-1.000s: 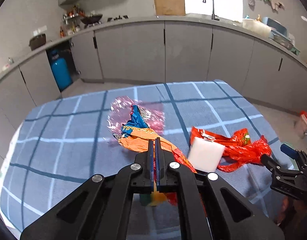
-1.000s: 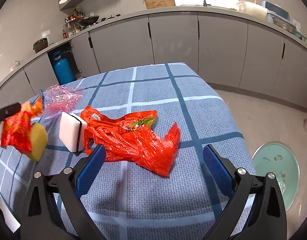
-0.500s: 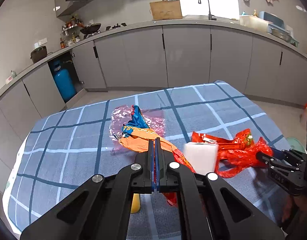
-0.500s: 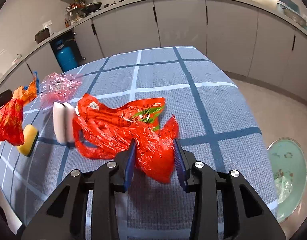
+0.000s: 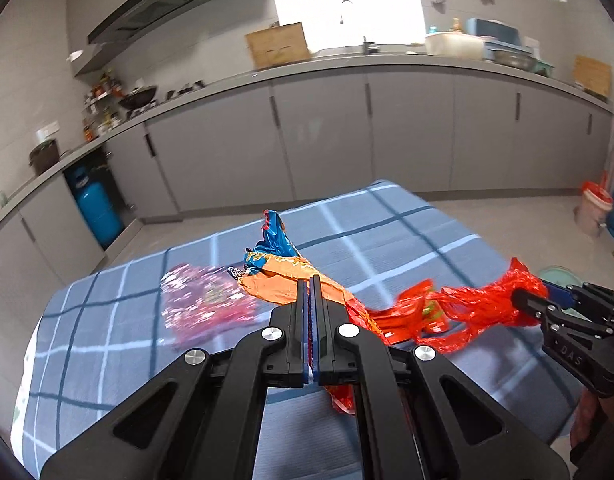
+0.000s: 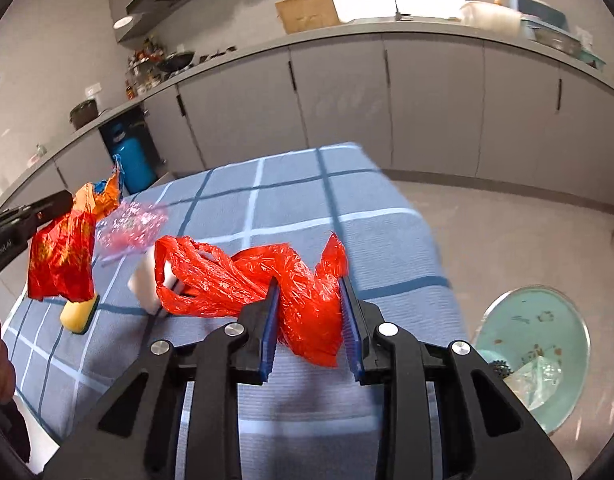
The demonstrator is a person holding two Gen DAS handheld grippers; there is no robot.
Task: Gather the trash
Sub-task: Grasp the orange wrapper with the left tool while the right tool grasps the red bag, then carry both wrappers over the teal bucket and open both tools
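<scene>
Left tongs (image 5: 311,300) pinch the orange snack wrapper (image 5: 283,280) aloft; right tongs (image 6: 309,312) clamp the red plastic bag (image 6: 243,276), lifted off the bench (image 6: 347,200). Left behind: pink wrapper (image 6: 131,226), probably trash, beside two sponges; bin (image 6: 547,320) awaits

red plastic bag (image 6: 267,280): crumpled, lifted | orange-blue wrapper (image 5: 283,276): hanging | pink wrapper (image 5: 203,304): on table

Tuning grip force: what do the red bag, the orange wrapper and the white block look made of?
Red bag: thin glossy plastic film, crinkled and translucent. Orange wrapper: printed snack foil or laminate, probably; shiny, holds creases. White block: matte, likely foam sponge; mostly hidden behind the bag.
</scene>
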